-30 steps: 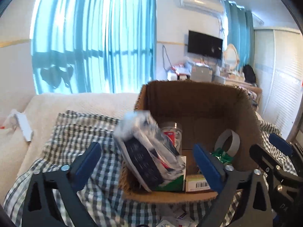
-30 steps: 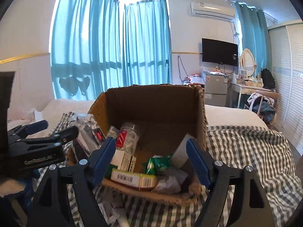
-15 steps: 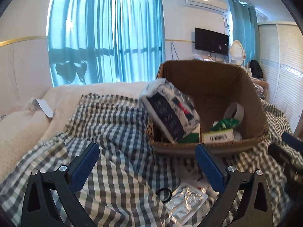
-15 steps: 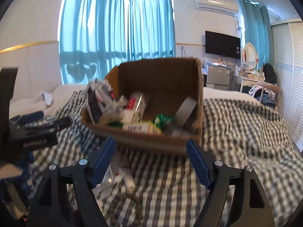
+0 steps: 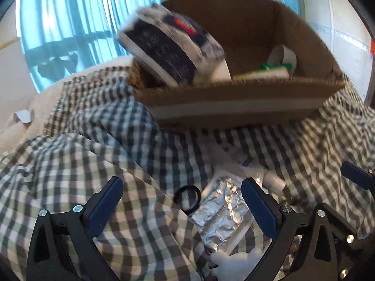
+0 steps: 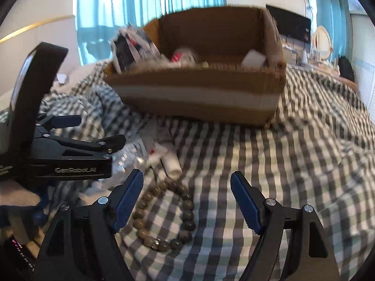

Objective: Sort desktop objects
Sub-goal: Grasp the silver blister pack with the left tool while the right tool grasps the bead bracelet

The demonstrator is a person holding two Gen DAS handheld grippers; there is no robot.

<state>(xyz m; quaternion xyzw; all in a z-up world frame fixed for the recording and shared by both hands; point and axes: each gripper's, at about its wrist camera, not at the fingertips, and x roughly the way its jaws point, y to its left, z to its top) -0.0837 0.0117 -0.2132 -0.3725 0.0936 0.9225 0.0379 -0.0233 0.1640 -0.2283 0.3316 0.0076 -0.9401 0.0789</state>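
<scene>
A brown cardboard box (image 5: 234, 107) stands on the checked cloth, also in the right wrist view (image 6: 199, 98). A black-and-white packet (image 5: 171, 53) leans out of its left corner. My left gripper (image 5: 181, 199) is open and empty, low over a black ring (image 5: 187, 197) and a silver foil pack (image 5: 222, 213). My right gripper (image 6: 186, 199) is open and empty over a brown bead bracelet (image 6: 164, 217). A white tube (image 6: 172, 161) lies just beyond the beads. The left gripper (image 6: 77, 147) shows at the left of the right wrist view.
The checked cloth (image 6: 304, 164) covers a soft, rumpled bed. Loose packets and papers (image 5: 236, 157) lie in front of the box. A beige blanket (image 5: 21, 126) with a paper scrap is at the far left. Blue curtains hang behind.
Both grippers have pulled back from the box and dropped low towards the cloth. The packet stays leaning in the box. The ring, foil pack and bracelet have come into view between the fingers.
</scene>
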